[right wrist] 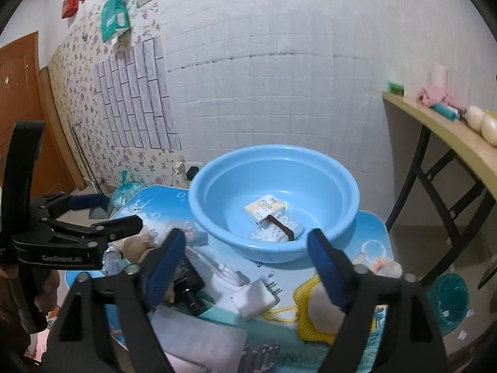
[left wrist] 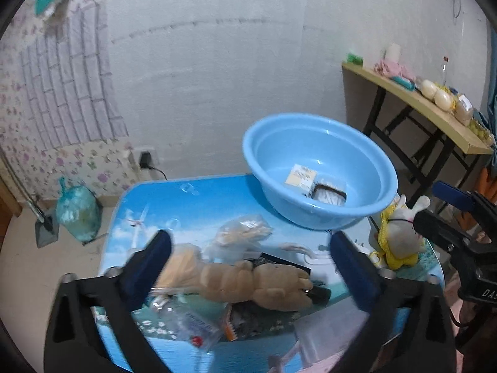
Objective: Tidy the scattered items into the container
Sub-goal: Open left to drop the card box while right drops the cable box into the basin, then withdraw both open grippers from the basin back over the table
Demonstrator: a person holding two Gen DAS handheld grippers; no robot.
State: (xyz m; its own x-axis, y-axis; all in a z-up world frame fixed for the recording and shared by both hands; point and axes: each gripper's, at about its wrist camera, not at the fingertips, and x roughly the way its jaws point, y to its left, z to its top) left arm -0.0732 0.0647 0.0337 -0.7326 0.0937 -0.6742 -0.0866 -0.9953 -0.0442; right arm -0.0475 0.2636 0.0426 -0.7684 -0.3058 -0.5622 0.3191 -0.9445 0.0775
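A blue basin (left wrist: 320, 171) (right wrist: 273, 202) stands at the far side of a small blue table (left wrist: 192, 205) and holds a small cream box (left wrist: 301, 176) (right wrist: 264, 207) and a pack of cotton swabs (left wrist: 329, 194) (right wrist: 275, 231). My left gripper (left wrist: 248, 261) is open above a brown teddy bear (left wrist: 257, 283) lying on the table. My right gripper (right wrist: 245, 267) is open over a white charger plug (right wrist: 256, 298), with a grey rabbit toy in yellow (left wrist: 400, 236) (right wrist: 316, 310) by its right finger. A clear snack bag (left wrist: 245, 233) and a small bottle (left wrist: 183, 320) lie nearby.
A black tube (right wrist: 189, 289) and white cloth (right wrist: 198, 338) lie near the table's front. A wooden shelf on black legs (left wrist: 435, 115) (right wrist: 450, 143) stands at the right. A tied green bag (left wrist: 77, 211) sits on the floor at left, by the wall.
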